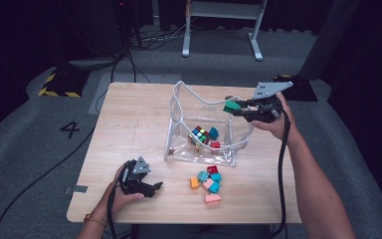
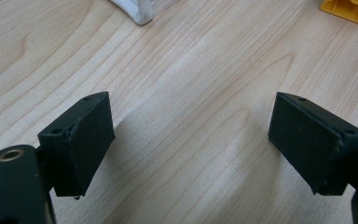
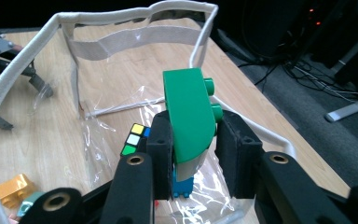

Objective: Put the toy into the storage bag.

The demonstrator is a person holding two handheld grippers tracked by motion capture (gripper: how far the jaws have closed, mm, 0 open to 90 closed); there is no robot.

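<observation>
While clamping a green brick (image 3: pixel 189 112), the right gripper (image 3: pixel 193 140) hovers over the clear bag (image 1: pixel 181 107).

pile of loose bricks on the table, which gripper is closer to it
Left. The left gripper rests on the table just beside the loose bricks. The right gripper is up over the clear bag, holding a green brick.
</observation>
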